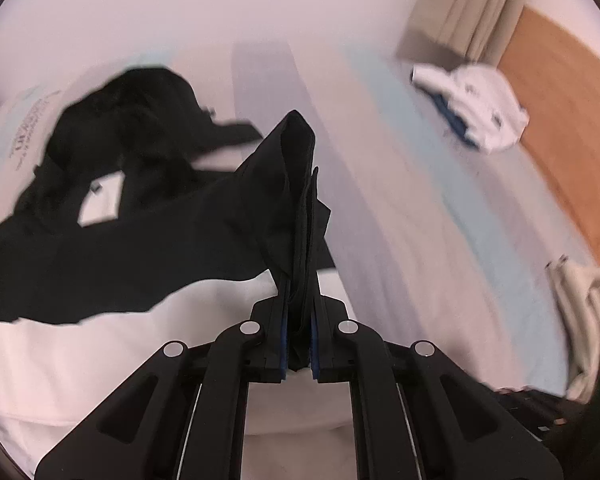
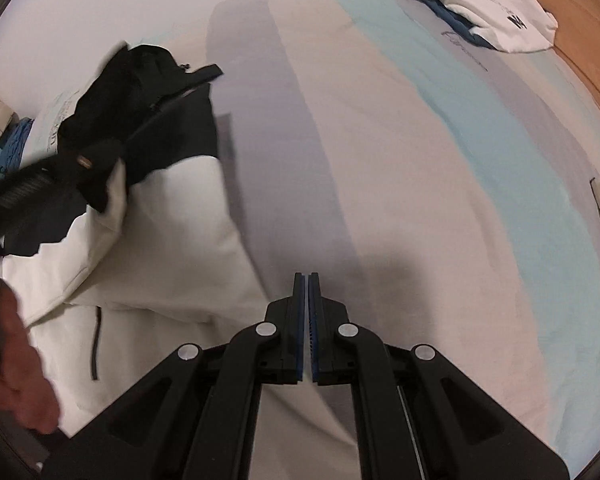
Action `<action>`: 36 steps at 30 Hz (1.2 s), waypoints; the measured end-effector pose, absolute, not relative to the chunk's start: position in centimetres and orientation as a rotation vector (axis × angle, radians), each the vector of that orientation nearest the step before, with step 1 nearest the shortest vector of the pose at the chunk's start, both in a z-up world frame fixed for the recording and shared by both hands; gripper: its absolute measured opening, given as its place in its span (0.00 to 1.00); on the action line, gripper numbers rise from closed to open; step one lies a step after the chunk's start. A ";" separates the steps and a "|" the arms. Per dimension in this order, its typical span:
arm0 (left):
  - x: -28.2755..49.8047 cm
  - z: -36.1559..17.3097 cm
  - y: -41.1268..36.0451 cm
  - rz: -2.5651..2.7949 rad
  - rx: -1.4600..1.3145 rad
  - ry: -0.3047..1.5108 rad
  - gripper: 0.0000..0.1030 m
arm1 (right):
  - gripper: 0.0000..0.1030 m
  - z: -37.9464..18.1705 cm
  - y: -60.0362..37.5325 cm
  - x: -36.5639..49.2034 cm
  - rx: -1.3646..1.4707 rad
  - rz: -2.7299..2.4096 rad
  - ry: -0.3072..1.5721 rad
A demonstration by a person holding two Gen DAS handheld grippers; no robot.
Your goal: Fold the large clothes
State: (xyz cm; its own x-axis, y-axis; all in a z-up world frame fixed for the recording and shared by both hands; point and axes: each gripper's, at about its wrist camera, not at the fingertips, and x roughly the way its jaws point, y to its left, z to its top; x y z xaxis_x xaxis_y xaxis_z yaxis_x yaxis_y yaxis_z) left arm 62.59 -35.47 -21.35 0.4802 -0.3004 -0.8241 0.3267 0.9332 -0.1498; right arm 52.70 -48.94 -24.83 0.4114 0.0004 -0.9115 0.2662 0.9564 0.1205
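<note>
Black-and-cream jacket point(image 1: 112, 240) lies spread on the bed point(image 1: 400, 208), filling the left half of my left wrist view from about 8 to 11 o'clock, its dark part rumpled on top and its cream part below. My left gripper point(image 1: 300, 272) has its fingers point(image 1: 281, 320) closed tight on a bunched fold of the jacket's black cloth, which rises out of them toward 12 o'clock. My right gripper point(image 2: 308, 280) points down over the striped bedding, its fingers point(image 2: 298, 320) nearly pressed together with nothing between them. In the right wrist view the jacket point(image 2: 152, 264) sits at 9 o'clock, cream body nearer, black part farther, just beside those fingers. My left hand point(image 2: 16, 364) shows at 8 o'clock. A folded white garment point(image 2: 496, 12) lies on something blue at 1 o'clock, well apart, near the bed's edge beside the wooden floor point(image 1: 560, 112). A curtain point(image 1: 472, 4) hangs at 1 o'clock in the left view.
</note>
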 end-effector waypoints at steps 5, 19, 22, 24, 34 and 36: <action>62.1 -25.7 -37.3 -0.362 0.097 1.063 0.06 | 0.03 -25.9 -50.6 52.0 0.266 -0.171 1.145; 57.9 -22.0 -33.8 -0.337 0.246 0.937 0.94 | 0.03 -23.3 -50.8 52.3 0.249 -0.162 1.117; 58.0 -21.3 -29.1 -0.277 0.199 0.946 0.94 | 0.03 -21.7 -48.0 53.8 0.226 -0.095 1.089; 58.4 -21.2 -25.7 -0.217 0.181 0.957 0.94 | 0.03 -21.0 -45.6 55.2 0.203 -0.034 1.079; 61.6 -23.9 -8.1 0.014 0.068 1.063 0.94 | 0.03 -23.9 -35.2 61.1 0.085 0.100 1.124; 61.4 -24.2 -6.5 0.014 0.065 1.058 0.94 | 0.03 -24.8 -34.8 61.7 0.074 0.070 1.137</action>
